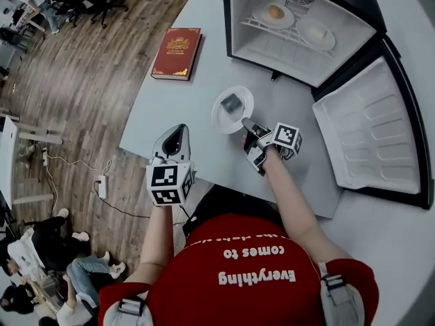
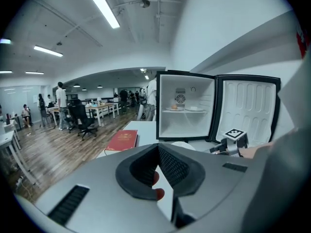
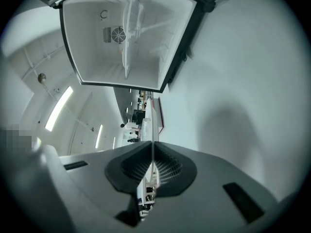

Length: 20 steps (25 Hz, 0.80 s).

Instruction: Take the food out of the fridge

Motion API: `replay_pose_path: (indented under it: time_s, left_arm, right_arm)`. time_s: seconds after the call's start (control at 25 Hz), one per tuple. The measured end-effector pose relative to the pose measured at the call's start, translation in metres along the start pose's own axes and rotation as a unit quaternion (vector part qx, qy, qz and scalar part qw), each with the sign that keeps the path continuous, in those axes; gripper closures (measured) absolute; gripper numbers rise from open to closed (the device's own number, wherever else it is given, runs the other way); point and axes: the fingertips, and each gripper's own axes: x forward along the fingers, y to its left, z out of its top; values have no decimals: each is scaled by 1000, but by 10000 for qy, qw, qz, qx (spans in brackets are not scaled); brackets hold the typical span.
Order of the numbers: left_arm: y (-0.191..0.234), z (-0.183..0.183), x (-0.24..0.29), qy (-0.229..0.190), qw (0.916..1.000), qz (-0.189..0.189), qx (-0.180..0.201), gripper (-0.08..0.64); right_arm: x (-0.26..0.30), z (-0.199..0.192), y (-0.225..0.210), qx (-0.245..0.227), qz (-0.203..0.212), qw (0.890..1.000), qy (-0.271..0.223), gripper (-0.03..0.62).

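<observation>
One legible print: shirt [image 1: 253,277] "Everything comes to" (right jaws pinch plate [image 1: 220,118]).

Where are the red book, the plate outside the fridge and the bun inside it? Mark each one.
red book [image 1: 177,51]: head view, middle of its cover.
plate outside the fridge [image 1: 223,119]: head view, bare part near its rim.
bun [image 1: 275,11]: head view, its top.

The head view looks steeply down on the grey table [image 1: 183,107]. All share the open black, white-lined mini fridge [image 1: 239,19]: upper right there, level mid-frame in the left gripper view, tilted at top in the right gripper view.
</observation>
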Motion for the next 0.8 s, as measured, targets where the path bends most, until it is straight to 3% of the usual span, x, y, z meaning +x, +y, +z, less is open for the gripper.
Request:
replay_pose_path:
  time_s: [0.48,0.8]
  left_arm:
    - [48,-44,-20,234,9958,735,-486,561]
    - [56,-52,-14,372,9940,870,-554,561]
  right_arm:
    - [97,-63,-34,20,-571,9910,1211,568]
    - [120,-66,-59,-89,-1249,9816,1443,568]
